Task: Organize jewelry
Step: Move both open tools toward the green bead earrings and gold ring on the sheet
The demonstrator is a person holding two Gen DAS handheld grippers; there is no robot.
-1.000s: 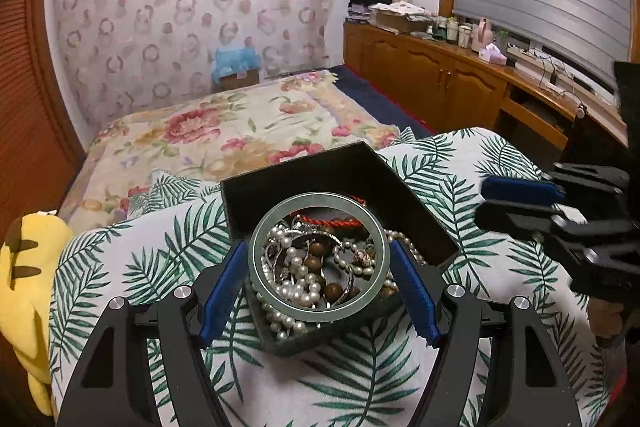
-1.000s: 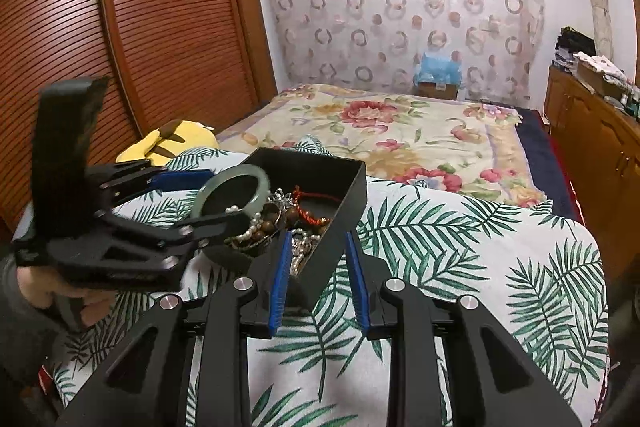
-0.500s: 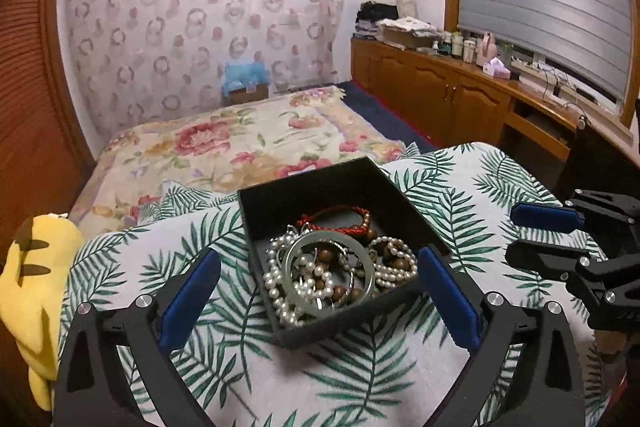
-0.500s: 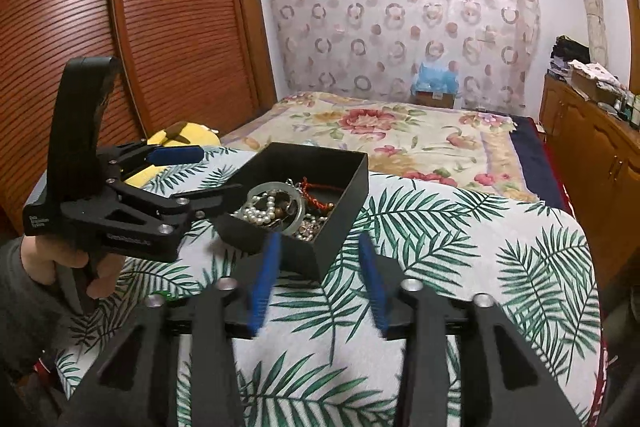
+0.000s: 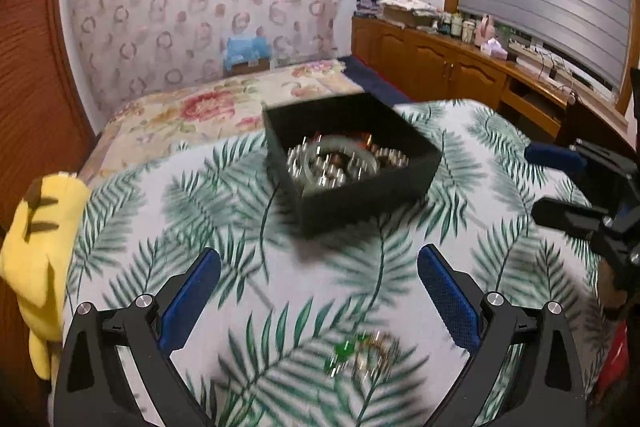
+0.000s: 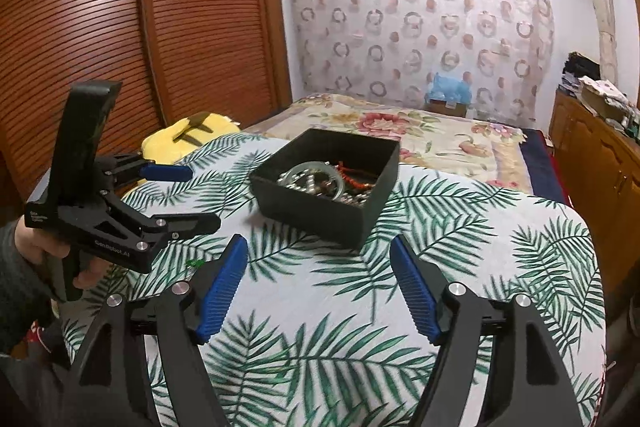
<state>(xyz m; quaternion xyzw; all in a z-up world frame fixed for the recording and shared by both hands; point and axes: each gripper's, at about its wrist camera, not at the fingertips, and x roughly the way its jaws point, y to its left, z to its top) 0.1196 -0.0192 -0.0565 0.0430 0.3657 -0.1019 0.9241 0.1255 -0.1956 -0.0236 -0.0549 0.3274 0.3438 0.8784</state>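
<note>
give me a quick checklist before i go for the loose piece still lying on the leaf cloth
1. Left tongs open and holding nothing: ok.
2. Right tongs open and holding nothing: ok.
3. Black box upright on the leaf-print cloth, top open to take more: ok.
4. Pale green bangle lying inside the box on the beads: ok.
5. Loose piece with green stones outside the box, on the cloth low between the left tongs' fingers: not ok, not yet put away.
6. What that piece is and how to grip it: cannot tell, the left wrist view is blurred.
</note>
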